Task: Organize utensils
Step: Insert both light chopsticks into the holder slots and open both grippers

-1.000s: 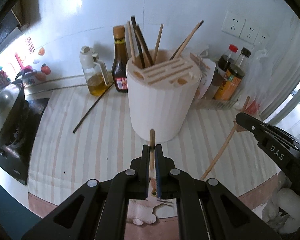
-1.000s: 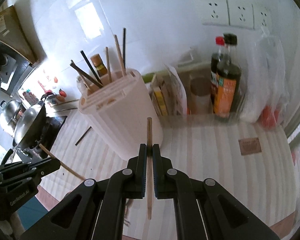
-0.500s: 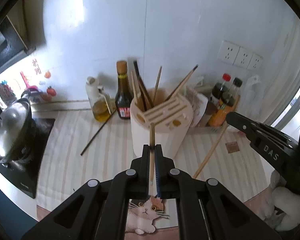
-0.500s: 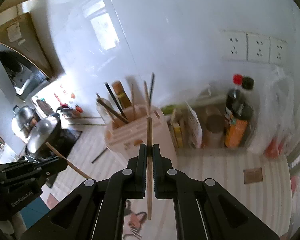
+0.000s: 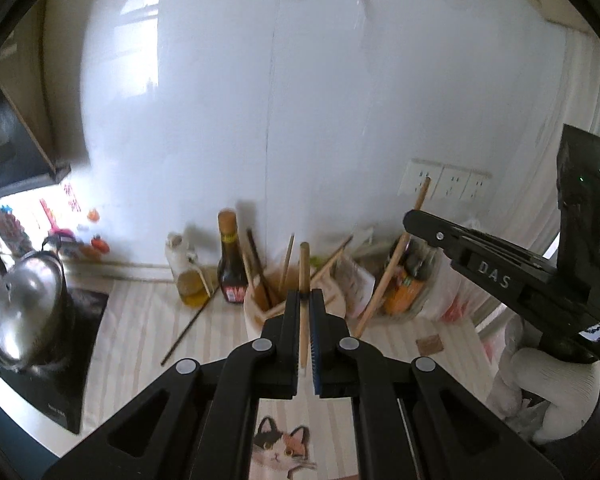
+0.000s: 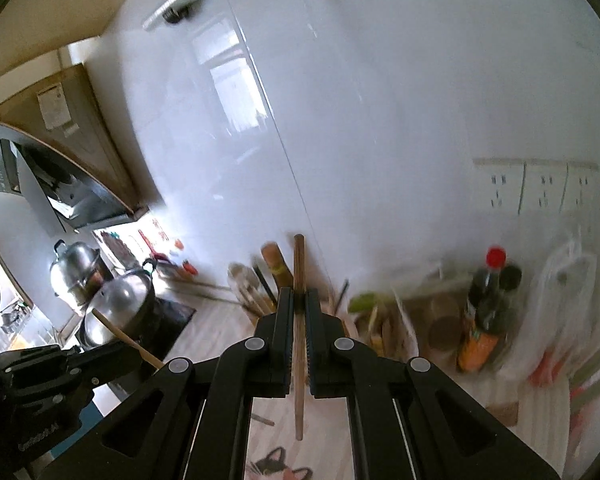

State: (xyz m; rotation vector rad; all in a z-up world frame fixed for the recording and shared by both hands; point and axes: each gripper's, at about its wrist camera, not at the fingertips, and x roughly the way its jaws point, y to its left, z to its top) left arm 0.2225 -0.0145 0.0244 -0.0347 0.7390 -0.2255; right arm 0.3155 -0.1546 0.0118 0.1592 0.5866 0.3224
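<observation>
Left tool (image 5: 305, 300) and right tool (image 6: 299, 298) each clamped on a chopstick (image 5: 303, 280) pointing forward-up along the fingers

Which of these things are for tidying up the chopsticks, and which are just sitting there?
For the job:
- left gripper, shut on a light chopstick
- right gripper, shut on a brown chopstick
- chopstick holder, with chopsticks already in it
- dark chopstick lying on the counter

Just sitting there:
- sauce bottle
- oil bottle
- steel pot
- wall sockets
</observation>
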